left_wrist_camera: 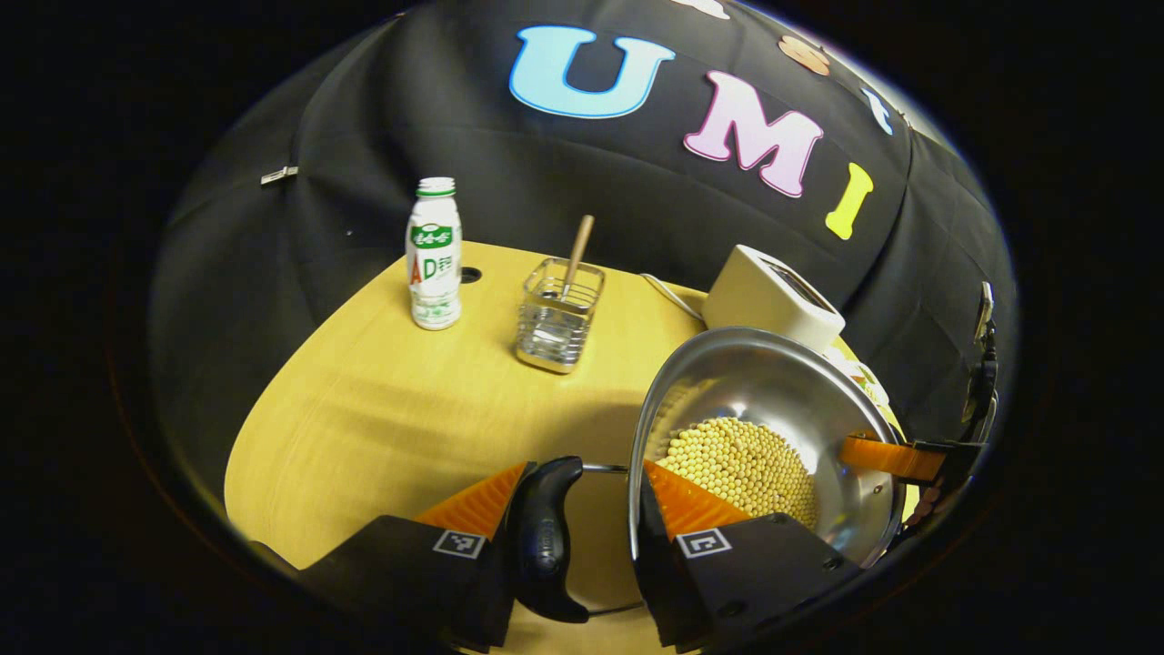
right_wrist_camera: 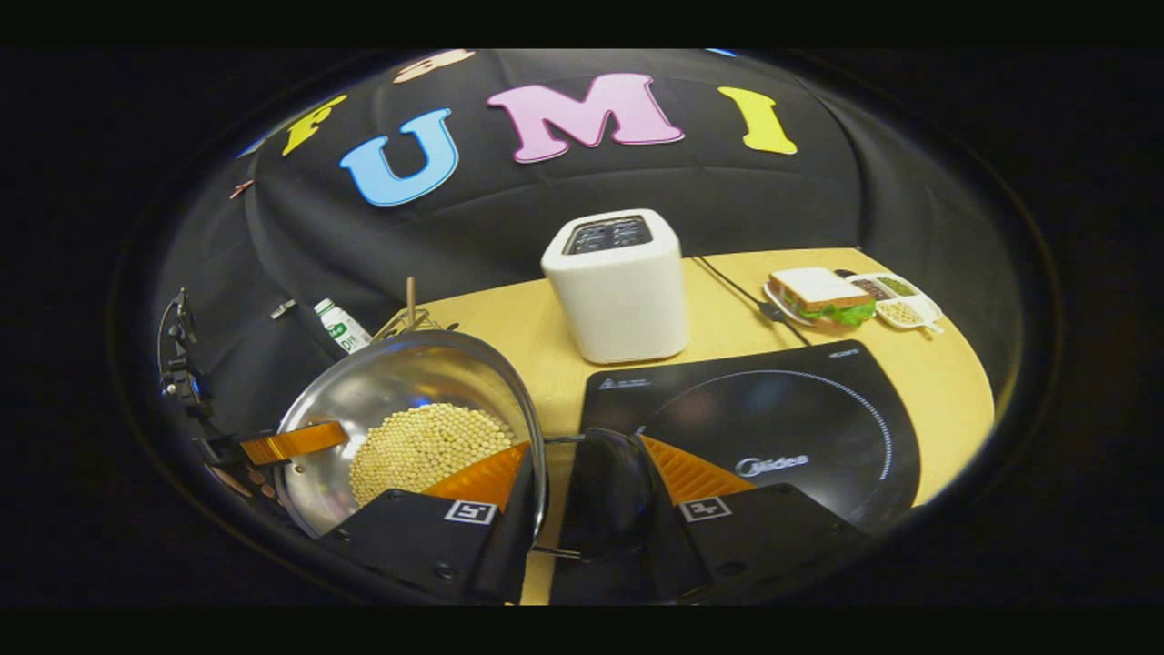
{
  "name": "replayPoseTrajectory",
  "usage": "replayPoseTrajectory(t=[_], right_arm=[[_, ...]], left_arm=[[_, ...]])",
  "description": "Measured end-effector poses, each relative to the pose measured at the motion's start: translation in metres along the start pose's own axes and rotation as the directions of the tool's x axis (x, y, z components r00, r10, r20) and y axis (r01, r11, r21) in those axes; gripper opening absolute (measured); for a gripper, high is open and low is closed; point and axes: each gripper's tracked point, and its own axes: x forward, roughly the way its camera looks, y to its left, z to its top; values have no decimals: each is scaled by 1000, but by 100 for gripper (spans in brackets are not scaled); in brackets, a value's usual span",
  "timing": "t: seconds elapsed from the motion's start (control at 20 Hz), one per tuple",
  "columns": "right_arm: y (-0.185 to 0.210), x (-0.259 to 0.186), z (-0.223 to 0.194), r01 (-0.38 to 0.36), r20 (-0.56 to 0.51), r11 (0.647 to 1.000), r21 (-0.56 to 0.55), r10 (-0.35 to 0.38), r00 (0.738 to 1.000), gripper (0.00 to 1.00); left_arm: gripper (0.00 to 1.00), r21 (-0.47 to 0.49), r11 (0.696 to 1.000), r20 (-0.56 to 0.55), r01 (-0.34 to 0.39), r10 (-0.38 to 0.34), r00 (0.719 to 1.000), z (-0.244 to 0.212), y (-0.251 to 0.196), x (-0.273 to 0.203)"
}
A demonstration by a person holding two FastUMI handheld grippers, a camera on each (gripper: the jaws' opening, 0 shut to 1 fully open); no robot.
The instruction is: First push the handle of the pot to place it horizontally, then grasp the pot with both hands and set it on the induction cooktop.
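While each gripper pinches a black handle, left and right, the pot of pale beans tilts between them, apparently lifted off the table. Just beside it lies the cooktop. Farther back stand a toaster, bottle and wire holder.

- You are in a staged kitchen set up inside a recording booth, not a real home: black cloth walls the scene.
- Your wooden worktop carries kitchen gear: a white toaster, an induction cooktop, a wire utensil holder.
- Food lies about: a sandwich, a drink bottle, a steel pot of beans.
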Motion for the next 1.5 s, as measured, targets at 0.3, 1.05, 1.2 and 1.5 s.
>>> replayPoseTrajectory(t=[0.3,1.05,1.2,1.5], right_arm=[[-55,-18,17,16,13,1000,23,-16,1000,58],[-180,-31,34,96,11,992,80,-97,995,58],[-196,-30,33,100,2,991,94,-101,995,58],[-214,-32,33,113,-4,990,87,-113,994,58]], left_arm=[[61,25,999,2,20,-20,1000,2,-63,9],[61,50,995,-34,85,-83,996,-16,-189,62],[61,54,995,-38,87,-85,996,-19,-204,70],[61,42,994,-45,100,-98,994,-30,-221,79]])
